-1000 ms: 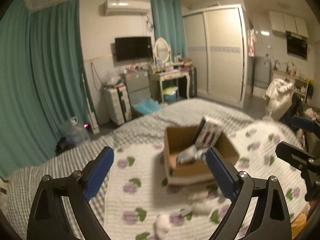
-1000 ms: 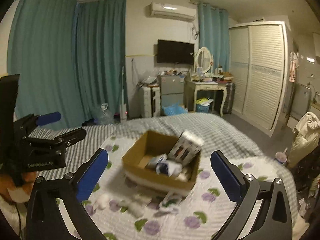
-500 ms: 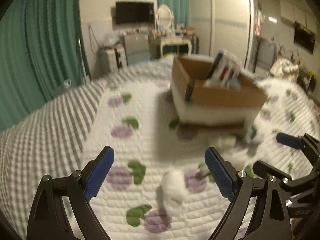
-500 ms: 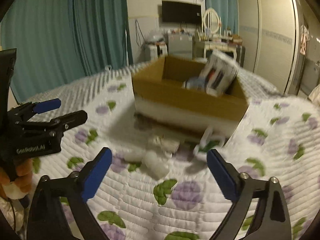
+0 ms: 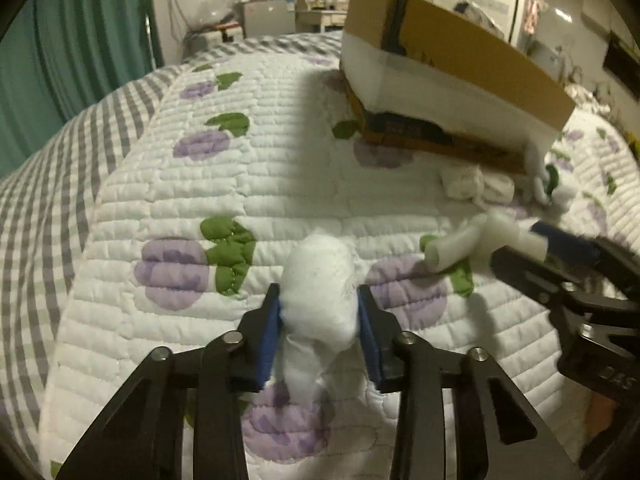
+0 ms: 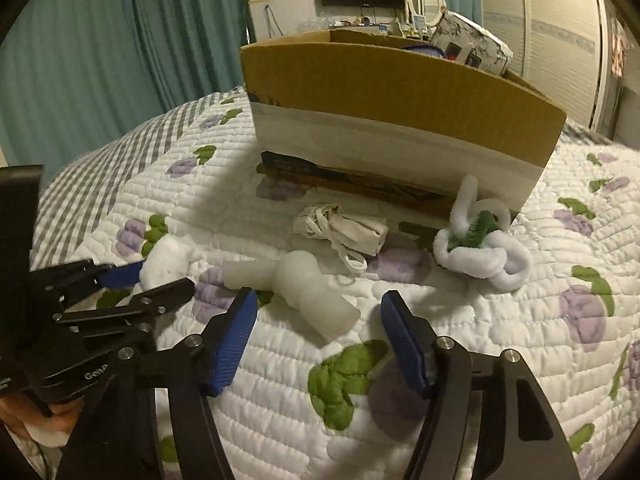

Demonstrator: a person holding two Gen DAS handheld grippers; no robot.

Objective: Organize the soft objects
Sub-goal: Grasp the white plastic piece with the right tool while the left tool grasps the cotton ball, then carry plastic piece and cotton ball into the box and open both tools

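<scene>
My left gripper point(image 5: 319, 312) is shut on a white cotton wad point(image 5: 320, 288) lying on the quilt; it also shows in the right wrist view point(image 6: 160, 264). My right gripper point(image 6: 318, 320) is open around a white foam piece point(image 6: 304, 292), its blue pads either side without touching; the piece shows in the left wrist view point(image 5: 476, 240) too. A folded white mask point(image 6: 344, 228) and a white and green pipe-cleaner tangle point(image 6: 480, 248) lie in front of the cardboard box point(image 6: 400, 92).
The box stands on a quilted floral blanket point(image 6: 460, 360) over a grey striped bed cover point(image 5: 52, 160). A printed packet point(image 6: 472, 44) sticks up inside the box. Teal curtains point(image 6: 120, 40) hang at the left.
Both grippers have dropped down to the quilt and moved forward. The left gripper has closed on the cotton wad. The right gripper has narrowed around the foam piece.
</scene>
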